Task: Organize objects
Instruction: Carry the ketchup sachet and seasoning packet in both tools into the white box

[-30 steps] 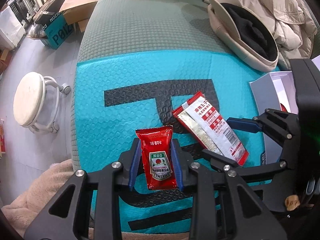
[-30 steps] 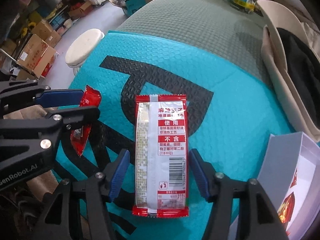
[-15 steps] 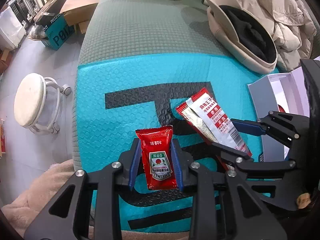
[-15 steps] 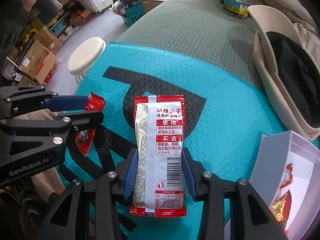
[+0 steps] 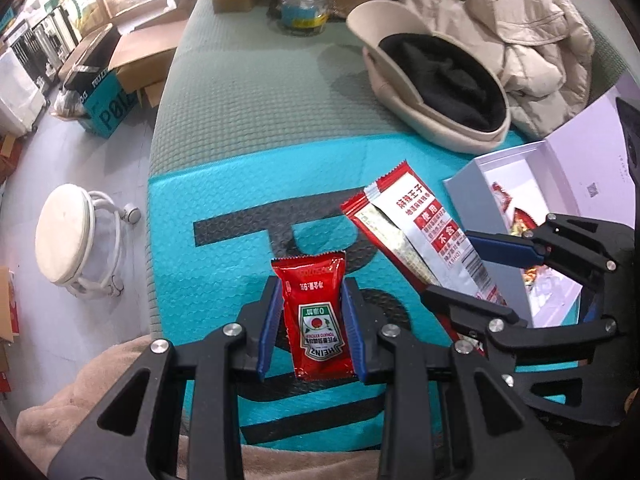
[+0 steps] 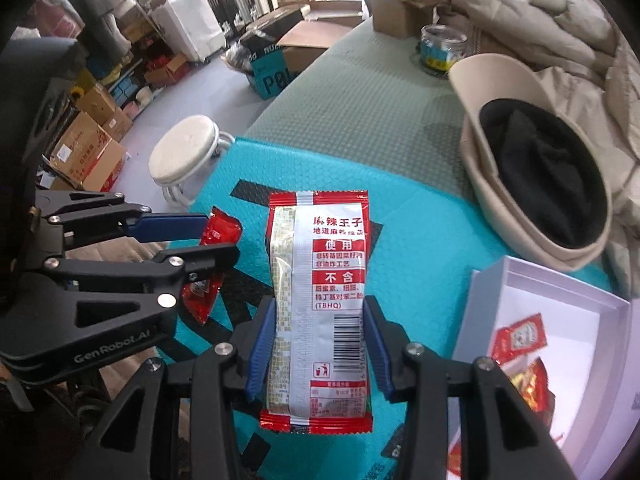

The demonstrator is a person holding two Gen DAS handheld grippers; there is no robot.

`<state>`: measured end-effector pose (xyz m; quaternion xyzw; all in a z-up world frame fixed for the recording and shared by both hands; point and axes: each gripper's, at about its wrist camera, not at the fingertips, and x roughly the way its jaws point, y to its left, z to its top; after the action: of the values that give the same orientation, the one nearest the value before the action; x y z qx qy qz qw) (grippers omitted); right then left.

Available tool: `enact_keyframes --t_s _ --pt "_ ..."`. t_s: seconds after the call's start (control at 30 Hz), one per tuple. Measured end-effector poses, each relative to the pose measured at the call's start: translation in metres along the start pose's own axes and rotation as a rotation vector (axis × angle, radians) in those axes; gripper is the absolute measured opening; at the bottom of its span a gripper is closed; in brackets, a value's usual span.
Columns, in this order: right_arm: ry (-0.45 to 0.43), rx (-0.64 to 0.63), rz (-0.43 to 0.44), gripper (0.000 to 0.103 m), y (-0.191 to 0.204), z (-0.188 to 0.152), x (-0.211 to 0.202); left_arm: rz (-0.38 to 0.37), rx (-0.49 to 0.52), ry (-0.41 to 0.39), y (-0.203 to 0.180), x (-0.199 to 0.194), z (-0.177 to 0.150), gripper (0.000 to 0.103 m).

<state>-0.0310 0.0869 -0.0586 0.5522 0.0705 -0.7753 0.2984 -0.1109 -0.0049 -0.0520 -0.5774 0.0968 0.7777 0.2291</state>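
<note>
Sachets gripped and lifted off the mat

Ketchup sachet [image 5: 318, 316] sits pinched in the left gripper [image 5: 312, 330]; the right gripper [image 6: 318, 350], jaws just closed in, clamps the snack packet [image 6: 318, 304]. Both now hang above the teal mat [image 5: 208, 280], higher than a second ago, probably bound for the white box [image 6: 560, 296], cut off at the frame edge.

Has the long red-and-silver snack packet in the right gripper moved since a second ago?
Yes. The snack packet, then flat on the teal mat, now hangs clear above it, clamped in the right gripper, whose fingers have just closed on it.
</note>
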Motion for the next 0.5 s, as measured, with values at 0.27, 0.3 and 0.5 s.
enact_keyframes --t_s 0.27,0.3,0.5 --pt "-0.060 0.053 -0.033 0.044 -0.013 -0.022 -0.042 -0.022 0.062 -0.040 -0.034 -0.020 0.004 0.029" --pt "-0.067 0.061 -0.040 0.044 -0.015 -0.026 -0.046 -0.028 0.071 -0.042 -0.039 -0.021 0.004 0.029" --pt "-0.093 0.108 -0.070 0.044 -0.028 -0.047 -0.068 -0.047 0.138 -0.052 -0.072 -0.026 0.001 0.029"
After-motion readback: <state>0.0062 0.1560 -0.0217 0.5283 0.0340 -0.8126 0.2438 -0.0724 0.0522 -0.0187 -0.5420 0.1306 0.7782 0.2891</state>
